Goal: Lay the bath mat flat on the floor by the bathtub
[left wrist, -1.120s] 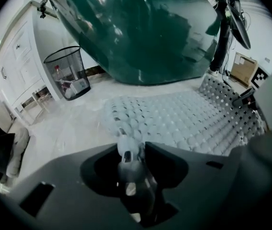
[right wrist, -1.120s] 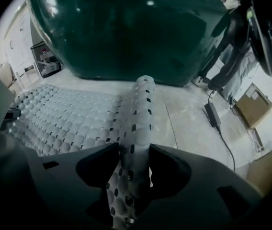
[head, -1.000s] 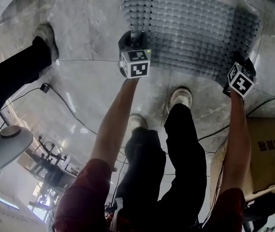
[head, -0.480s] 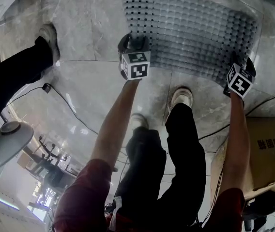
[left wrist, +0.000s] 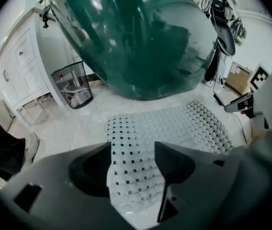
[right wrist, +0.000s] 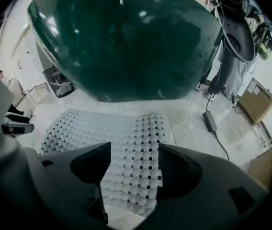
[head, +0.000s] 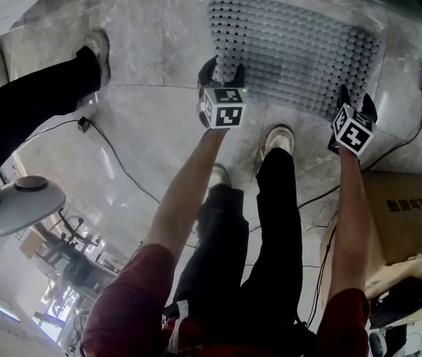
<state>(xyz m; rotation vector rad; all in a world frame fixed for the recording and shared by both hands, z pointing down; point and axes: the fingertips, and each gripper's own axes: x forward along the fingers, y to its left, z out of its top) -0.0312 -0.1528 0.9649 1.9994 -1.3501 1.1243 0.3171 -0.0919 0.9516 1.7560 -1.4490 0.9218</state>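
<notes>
The bath mat [head: 293, 47], pale and translucent with a grid of small holes, lies spread flat on the marble floor beside the dark green bathtub [left wrist: 141, 37]. My left gripper [head: 222, 71] hovers at the mat's near left corner. Its jaws are opening, and in the left gripper view only the mat [left wrist: 160, 128] on the floor shows through the gap [left wrist: 132, 150]. My right gripper [head: 354, 101] is at the near right corner, open, with nothing pinched. Through it I see the mat [right wrist: 117, 128] below the tub [right wrist: 121, 42].
My shoes [head: 278, 136] stand just behind the mat. Another person's leg and shoe [head: 96, 47] are at the left. A cable [head: 114, 158] crosses the floor. A cardboard box [head: 408, 214] sits at the right, a power adapter [right wrist: 208, 121] right of the mat, a wire bin [left wrist: 73, 87] by the tub.
Both grippers have opened and let go of the mat's near edge, then drawn back slightly towards me. The mat now rests flat on the floor.
</notes>
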